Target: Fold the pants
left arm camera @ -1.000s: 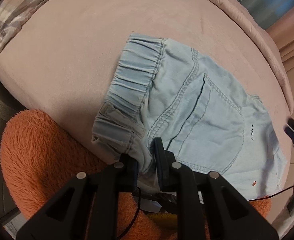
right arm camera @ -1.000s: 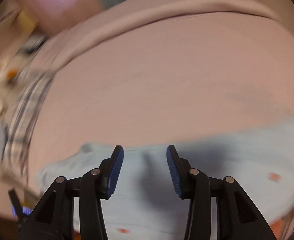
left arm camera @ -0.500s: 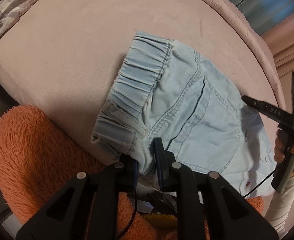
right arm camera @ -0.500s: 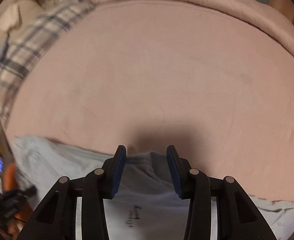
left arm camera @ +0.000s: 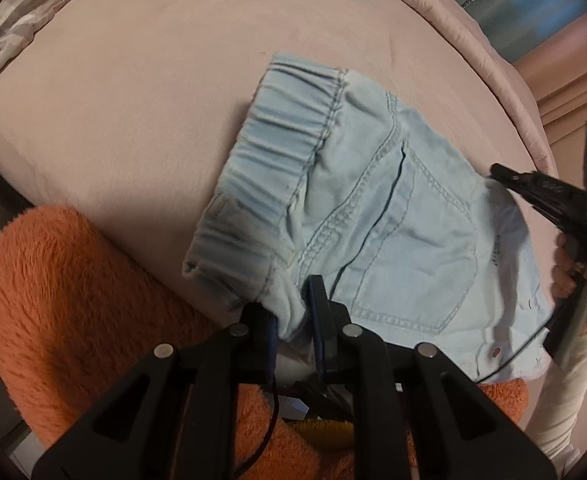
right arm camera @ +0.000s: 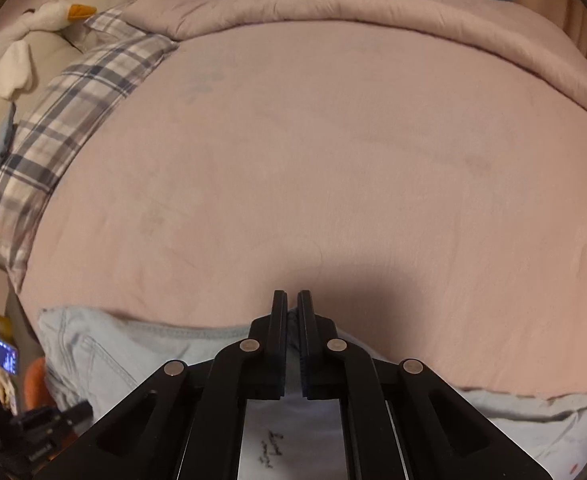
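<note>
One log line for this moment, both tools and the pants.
left tool: shut on waistband end | right tool: shut on far edge | light blue denim pants: flat on pink bed cover | fold: not yet made

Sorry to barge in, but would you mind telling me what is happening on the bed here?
A person is folding light blue denim pants laid on a pink bed, with a handheld gripper in each hand. The left gripper is shut on the fabric near the elastic waistband, at the bed's near edge. The right gripper is shut on the pants' far edge. Both ends are pinched, so a lift or fold looks ready to begin.
</note>
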The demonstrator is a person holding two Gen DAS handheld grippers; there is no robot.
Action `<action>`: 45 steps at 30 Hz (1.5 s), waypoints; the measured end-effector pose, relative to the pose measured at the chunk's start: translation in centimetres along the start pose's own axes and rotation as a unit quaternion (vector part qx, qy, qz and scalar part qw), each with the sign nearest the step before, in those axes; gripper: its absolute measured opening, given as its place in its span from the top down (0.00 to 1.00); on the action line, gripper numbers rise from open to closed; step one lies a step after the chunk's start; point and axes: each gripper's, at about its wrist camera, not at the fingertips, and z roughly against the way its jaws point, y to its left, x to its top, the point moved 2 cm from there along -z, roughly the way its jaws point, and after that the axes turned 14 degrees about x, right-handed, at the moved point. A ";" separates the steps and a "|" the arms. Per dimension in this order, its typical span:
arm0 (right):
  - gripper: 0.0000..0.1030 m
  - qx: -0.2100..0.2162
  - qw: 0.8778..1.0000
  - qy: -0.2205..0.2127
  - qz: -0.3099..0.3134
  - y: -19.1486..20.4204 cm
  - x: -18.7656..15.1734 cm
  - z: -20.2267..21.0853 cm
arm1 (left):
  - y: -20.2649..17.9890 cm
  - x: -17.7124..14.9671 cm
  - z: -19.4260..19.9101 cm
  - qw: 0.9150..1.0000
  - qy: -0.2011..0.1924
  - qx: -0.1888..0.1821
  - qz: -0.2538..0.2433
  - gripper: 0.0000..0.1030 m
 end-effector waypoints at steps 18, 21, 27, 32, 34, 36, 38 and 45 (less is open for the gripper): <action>0.97 -0.043 0.999 0.020 0.007 -1.6 -1.7 -2.8 | 0.4 0.9 7.9 0.997 -0.067 -0.007 -0.024 0.64; 0.97 -0.038 0.999 0.017 0.002 -1.7 -1.8 -2.8 | -1.6 2.5 9.2 0.994 -0.095 -0.039 -0.038 0.62; 0.97 -0.025 1.000 0.014 -0.012 -1.7 -1.5 -3.2 | -9.1 7.2 5.8 0.987 -0.090 -0.095 -0.093 0.74; 0.97 -0.022 1.000 0.010 -0.014 -1.9 -1.7 -3.2 | -13.3 8.9 0.6 0.989 -0.051 -0.069 -0.123 0.87; 0.97 -0.015 1.000 0.008 -0.020 -2.1 -1.7 -3.2 | -13.5 8.5 -1.7 0.991 -0.020 -0.045 -0.128 0.88; 0.97 -0.009 1.000 0.007 -0.024 -2.3 -1.7 -3.1 | -12.9 7.7 -3.3 0.992 0.002 -0.043 -0.118 0.90; 0.98 -0.004 1.000 0.004 -0.027 -2.5 -1.8 -3.1 | -11.8 7.2 -3.8 0.994 0.002 -0.059 -0.090 0.90; 1.00 0.000 1.000 -0.003 -0.029 -2.6 -1.7 -3.2 | -10.3 6.3 -2.9 0.996 -0.014 -0.042 -0.072 0.97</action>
